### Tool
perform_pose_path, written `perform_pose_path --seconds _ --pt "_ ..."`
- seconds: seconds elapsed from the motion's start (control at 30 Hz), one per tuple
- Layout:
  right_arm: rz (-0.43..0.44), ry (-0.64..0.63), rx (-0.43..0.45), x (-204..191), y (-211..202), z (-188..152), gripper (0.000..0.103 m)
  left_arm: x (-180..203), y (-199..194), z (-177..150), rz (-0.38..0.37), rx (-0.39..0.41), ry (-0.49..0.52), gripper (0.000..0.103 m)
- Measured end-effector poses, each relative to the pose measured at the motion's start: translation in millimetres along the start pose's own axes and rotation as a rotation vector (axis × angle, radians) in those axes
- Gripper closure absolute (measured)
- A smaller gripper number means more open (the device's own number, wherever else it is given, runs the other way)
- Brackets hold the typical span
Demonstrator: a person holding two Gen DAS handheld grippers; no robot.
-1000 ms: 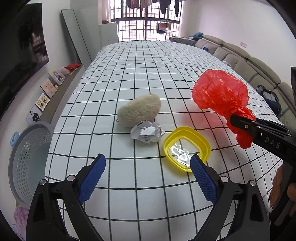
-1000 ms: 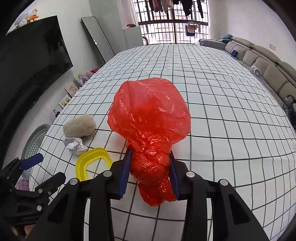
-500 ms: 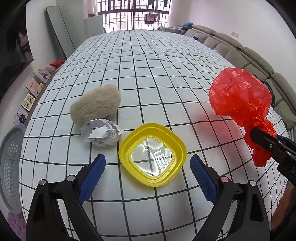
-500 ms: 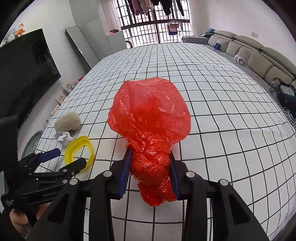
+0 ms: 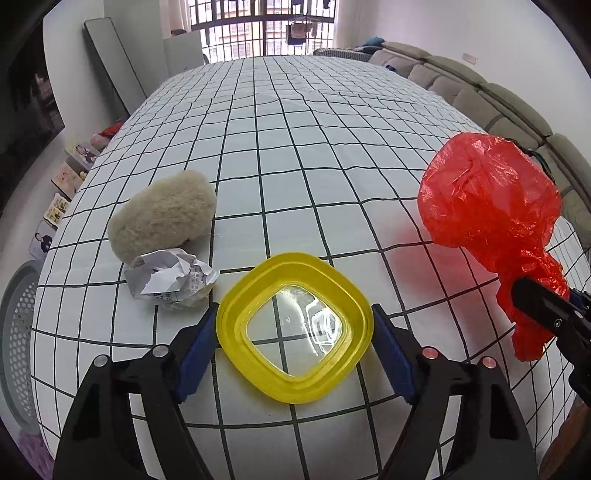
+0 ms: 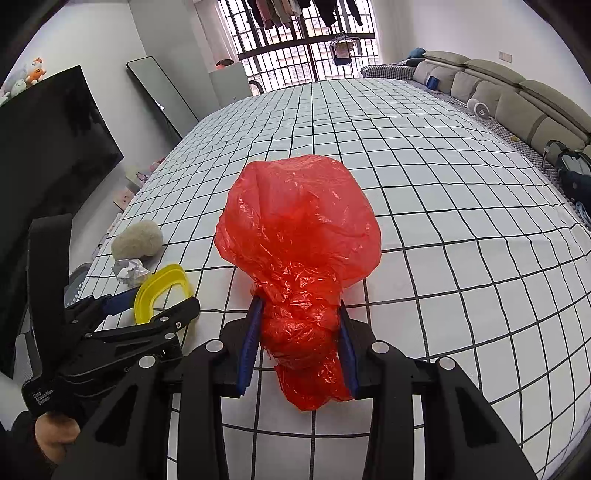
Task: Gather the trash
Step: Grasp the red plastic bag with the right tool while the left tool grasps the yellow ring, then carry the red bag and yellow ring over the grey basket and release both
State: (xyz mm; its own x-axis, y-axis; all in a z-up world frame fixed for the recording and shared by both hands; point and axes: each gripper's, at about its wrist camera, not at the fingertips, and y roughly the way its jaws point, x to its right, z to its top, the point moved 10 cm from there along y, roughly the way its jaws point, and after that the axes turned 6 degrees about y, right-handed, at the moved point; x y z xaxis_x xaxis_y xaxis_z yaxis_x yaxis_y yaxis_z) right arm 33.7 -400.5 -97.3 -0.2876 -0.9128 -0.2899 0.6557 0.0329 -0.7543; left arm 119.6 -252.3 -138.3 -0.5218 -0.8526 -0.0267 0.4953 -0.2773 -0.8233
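Table: I see grid cloth, slick | red bag: right gripper pinches its neck, mouth looks shut | yellow lid: on cloth, left gripper just closing around it, pads at edges; may skid or pop free | crumpled paper: uncollected.

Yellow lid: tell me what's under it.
Through the clear centre of the yellow lid, only the checked cloth shows. Whatever lies beneath its opaque yellow rim is covered. The left gripper straddles it.

A home living room: a long grey sofa, wall-mounted television, and laundry drying behind window bars.
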Motion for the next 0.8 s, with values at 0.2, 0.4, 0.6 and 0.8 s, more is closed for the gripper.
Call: perform_pose_path --seconds 0.2,0.4,0.6,0.8 --pt "0.008 0.005 -0.005 -5.8 0.2 -6.6 0.067 -2.1 -11.6 -6.1 -0.001 0.026 0.003 0.028" --pt "0.015 0.005 -0.004 -12.5 -5.0 -11.4 0.067 -20.4 -38.4 -10.9 0.014 0.069 -0.023 0.028" --pt "0.032 -0.015 0.008 -31.9 -13.6 -13.2 0.067 -44.4 -75.5 -11.7 0.047 0.132 -0.048 0.028" --pt "0.078 -0.057 0.023 -71.9 -19.2 -15.2 0.067 -66.3 -100.1 -20.4 0.072 0.159 -0.075 0.028"
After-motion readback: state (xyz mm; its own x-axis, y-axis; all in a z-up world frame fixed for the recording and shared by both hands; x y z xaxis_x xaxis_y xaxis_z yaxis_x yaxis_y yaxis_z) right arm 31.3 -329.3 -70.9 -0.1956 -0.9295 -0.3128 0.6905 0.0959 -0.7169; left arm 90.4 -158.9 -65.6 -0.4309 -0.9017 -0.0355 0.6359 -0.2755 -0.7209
